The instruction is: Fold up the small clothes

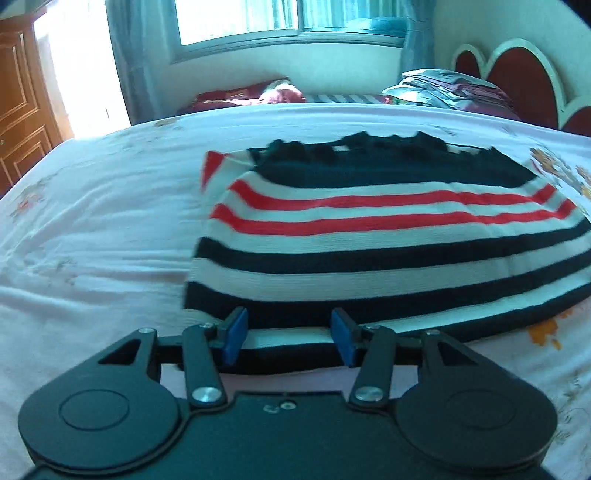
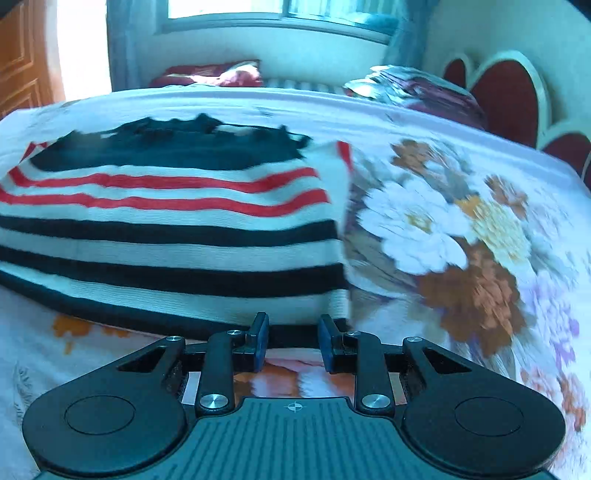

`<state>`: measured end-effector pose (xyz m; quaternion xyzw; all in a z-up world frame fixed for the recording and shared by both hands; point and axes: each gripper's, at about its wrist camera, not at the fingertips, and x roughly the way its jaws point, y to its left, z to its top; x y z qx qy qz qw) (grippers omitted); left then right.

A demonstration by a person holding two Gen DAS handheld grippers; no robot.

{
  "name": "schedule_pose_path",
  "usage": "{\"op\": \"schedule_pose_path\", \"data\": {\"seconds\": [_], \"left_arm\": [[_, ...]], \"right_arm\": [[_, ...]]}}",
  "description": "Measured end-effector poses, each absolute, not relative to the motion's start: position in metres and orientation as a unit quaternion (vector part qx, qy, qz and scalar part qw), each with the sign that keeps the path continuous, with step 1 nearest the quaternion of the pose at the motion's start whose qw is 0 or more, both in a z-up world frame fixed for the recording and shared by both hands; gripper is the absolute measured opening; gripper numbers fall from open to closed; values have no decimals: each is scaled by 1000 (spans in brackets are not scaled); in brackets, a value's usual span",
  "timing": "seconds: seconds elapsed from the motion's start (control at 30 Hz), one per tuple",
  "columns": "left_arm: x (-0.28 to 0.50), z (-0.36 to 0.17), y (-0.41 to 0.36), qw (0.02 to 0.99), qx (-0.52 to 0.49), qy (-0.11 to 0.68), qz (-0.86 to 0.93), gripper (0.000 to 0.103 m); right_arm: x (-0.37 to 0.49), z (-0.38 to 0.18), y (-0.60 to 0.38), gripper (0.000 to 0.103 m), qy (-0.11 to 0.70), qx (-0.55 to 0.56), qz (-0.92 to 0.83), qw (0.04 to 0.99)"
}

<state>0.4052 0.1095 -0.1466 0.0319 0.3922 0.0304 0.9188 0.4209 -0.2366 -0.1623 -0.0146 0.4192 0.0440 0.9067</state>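
**Both tongs at the sweater's near hem**

The left tongs (image 1: 290,341) stand released, straddling the dark near hem without pinching it. The right tongs (image 2: 291,341) gape too, at the hem's right corner, nothing gripped. The striped sweater (image 1: 369,240) lies just ahead on the bed (image 1: 92,221), stripes running crosswise, collar farthest away.

Daylight is coming strongly through the window (image 1: 240,22) at the far side, blowing out there. Both fisheye views are bending at the edges, and motion blur is smearing the floral bedsheet (image 2: 461,240).
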Motion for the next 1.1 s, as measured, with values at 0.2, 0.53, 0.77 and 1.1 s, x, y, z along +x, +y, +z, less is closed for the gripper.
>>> {"op": "schedule_pose_path", "data": {"seconds": [0.2, 0.53, 0.77, 1.1], "left_arm": [[396, -126, 101, 927, -13, 376, 3, 44], [403, -147, 24, 910, -35, 408, -61, 44], [398, -142, 34, 916, -34, 395, -57, 44], [402, -148, 29, 912, -18, 407, -48, 44]], "right_arm": [[414, -136, -217, 28, 390, -26, 66, 918], [410, -143, -115, 21, 401, 7, 232, 886], [413, -147, -121, 10, 398, 15, 224, 890], [419, -154, -119, 9, 420, 14, 212, 882]]}}
